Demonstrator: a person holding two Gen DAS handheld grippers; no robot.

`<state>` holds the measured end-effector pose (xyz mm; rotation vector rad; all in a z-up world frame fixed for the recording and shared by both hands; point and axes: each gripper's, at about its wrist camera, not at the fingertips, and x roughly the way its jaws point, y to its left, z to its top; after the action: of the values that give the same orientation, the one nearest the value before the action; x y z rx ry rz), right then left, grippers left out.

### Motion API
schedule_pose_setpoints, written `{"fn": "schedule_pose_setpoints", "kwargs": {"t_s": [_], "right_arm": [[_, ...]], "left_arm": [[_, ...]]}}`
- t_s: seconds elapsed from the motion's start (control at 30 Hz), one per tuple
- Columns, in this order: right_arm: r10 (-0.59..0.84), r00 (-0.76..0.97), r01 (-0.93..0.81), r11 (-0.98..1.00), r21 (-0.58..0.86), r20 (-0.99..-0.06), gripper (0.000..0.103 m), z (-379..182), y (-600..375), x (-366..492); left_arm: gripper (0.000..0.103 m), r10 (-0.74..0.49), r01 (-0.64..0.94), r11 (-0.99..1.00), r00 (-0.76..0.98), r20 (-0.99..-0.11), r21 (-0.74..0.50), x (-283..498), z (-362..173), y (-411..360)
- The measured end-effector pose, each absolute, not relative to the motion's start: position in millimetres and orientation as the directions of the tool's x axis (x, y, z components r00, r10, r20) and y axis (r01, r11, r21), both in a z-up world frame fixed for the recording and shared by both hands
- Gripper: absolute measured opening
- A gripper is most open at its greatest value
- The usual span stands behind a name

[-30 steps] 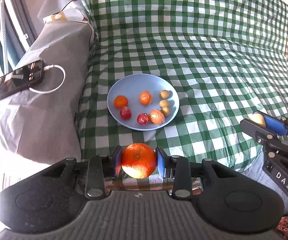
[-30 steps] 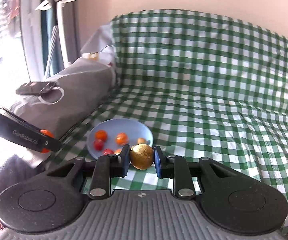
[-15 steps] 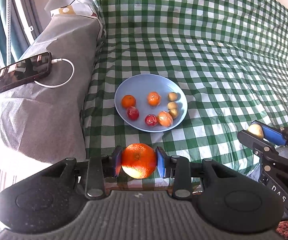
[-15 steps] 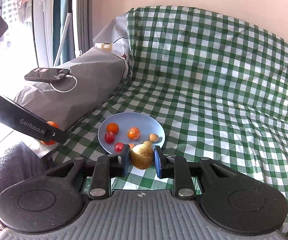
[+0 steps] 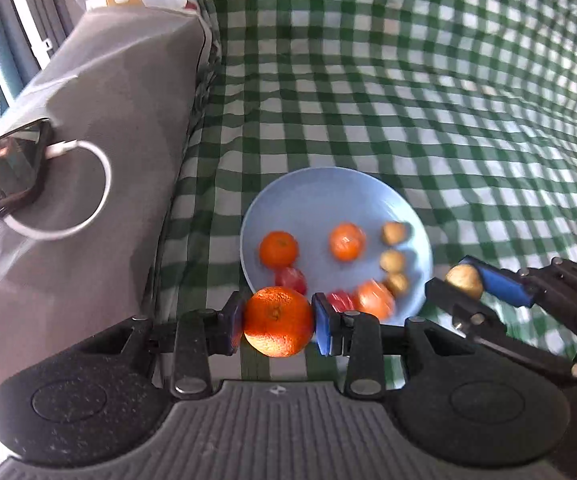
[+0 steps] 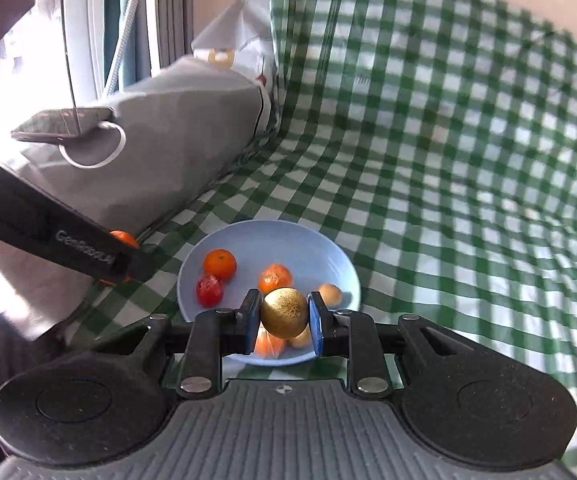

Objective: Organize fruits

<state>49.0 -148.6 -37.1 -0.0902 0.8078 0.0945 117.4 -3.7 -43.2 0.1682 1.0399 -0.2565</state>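
Left wrist only: three brown fruits [image 5: 393, 260] on plate [image 5: 320, 196].

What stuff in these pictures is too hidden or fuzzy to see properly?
- Left wrist view: the phone is cut off by the left edge.
- Left wrist view: the red fruit on the blue plate is partly behind the left gripper and blurred.
- Right wrist view: the wrapped orange fruit sits behind the golden fruit held by the right gripper.

Left gripper [image 5: 278, 322] and right gripper [image 6: 284, 318] — black, speckled bodies, blue pads, silver rivets.
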Motion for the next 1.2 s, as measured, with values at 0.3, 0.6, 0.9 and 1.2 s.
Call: {"fn": "schedule_pose_setpoints", "kwargs": {"t_s": [0.3,0.6,0.9,1.2], "right_arm": [[0.063,0.641,-0.16,0.986,-0.052,-0.765,0.026,-82,-154,110],[0.006,0.63,-0.124,0.988,-0.093,-0.776,0.094,-77,-155,102],[-0.087,0.64,0.015,0.995,-0.101,-0.764,0.102,-39,-156,34],[-0.087,0.659,0.059,0.996,-0.064,-0.747,0.102,-15,-149,-5]], "left_arm": [[0.049,-0.113,0.3,0.953,0.469,-0.876,0.038,171,-78,-15],[0.103,-0.075,0.282,0.955,0.526,-0.847,0.09,152,-62,-12],[0.103,-0.039,0.222,0.97,0.531,-0.846,0.094,89,-45,5],[0.103,-0.021,0.19,0.976,0.578,-0.815,0.109,48,-22,12]]}}
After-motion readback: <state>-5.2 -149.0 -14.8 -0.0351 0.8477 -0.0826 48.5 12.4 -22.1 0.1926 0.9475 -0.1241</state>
